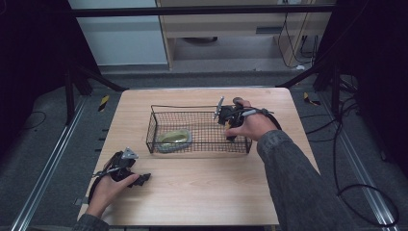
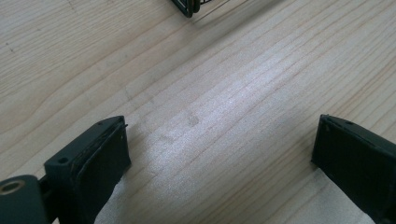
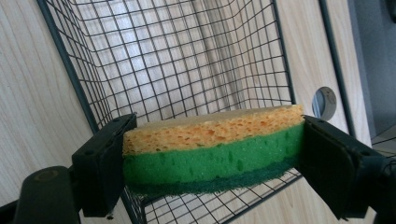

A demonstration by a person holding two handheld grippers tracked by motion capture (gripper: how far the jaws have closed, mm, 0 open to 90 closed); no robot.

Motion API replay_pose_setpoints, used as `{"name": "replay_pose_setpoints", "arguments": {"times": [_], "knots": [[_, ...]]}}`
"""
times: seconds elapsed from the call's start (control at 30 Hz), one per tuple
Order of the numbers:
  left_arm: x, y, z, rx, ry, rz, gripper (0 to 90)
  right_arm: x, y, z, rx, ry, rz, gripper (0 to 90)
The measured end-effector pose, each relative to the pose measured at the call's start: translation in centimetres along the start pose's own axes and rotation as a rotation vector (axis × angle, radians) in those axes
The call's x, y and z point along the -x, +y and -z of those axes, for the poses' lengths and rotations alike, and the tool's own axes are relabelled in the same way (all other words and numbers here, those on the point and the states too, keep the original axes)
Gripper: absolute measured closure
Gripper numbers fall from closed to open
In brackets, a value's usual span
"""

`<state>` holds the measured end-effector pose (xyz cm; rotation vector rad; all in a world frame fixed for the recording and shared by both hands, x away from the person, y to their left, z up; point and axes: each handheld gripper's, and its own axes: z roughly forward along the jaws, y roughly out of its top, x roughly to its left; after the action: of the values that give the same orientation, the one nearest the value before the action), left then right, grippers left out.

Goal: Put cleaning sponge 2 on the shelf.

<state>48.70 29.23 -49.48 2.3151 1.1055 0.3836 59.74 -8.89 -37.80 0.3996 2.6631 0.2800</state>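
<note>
**Sponge hangs over the basket's right end: a snag is the risk**

At the desk's near left corner, the left gripper (image 1: 139, 180) rests on the pale wooden desk (image 1: 202, 192) with its jaws spread wide and nothing between them. It is well apart from the work and poses little danger.

In the black wire mesh basket (image 1: 153, 126), a greenish oval dish (image 1: 174, 138) sits at the left end.

The right gripper (image 3: 212, 154) pinches a yellow-and-green scouring sponge (image 3: 210, 149) endwise over the basket's right end. A lowered jaw could catch the mesh wall, or the soft sponge might slip and drop crooked.
</note>
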Motion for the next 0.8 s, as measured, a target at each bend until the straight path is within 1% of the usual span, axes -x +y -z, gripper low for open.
{"name": "replay_pose_setpoints", "arguments": {"times": [0.23,0.37,0.43,0.53,0.6,0.8], "knots": [[0.0,0.0,0.0,0.002,0.001,0.001,2.8,-0.2,0.4,-0.7,-0.008,0.011,0.011,15.6],[0.0,-0.1,0.0,0.005,0.0,0.005,2.7,-0.3,0.7,-0.9,-0.002,0.014,0.004,14.1],[0.0,-0.1,0.0,0.006,-0.001,0.004,2.7,-0.3,0.8,-1.0,0.004,0.02,0.011,9.9],[0.0,-0.1,0.0,0.006,-0.001,0.003,2.6,-0.3,1.1,-1.0,0.016,0.023,0.014,7.1],[0.0,-0.1,0.0,0.006,-0.001,0.003,2.6,-0.3,1.2,-0.9,0.021,0.022,0.005,7.1],[0.0,-0.1,0.0,0.006,-0.002,0.003,2.5,-0.4,1.6,-0.5,0.046,0.025,0.006,7.7]]}}
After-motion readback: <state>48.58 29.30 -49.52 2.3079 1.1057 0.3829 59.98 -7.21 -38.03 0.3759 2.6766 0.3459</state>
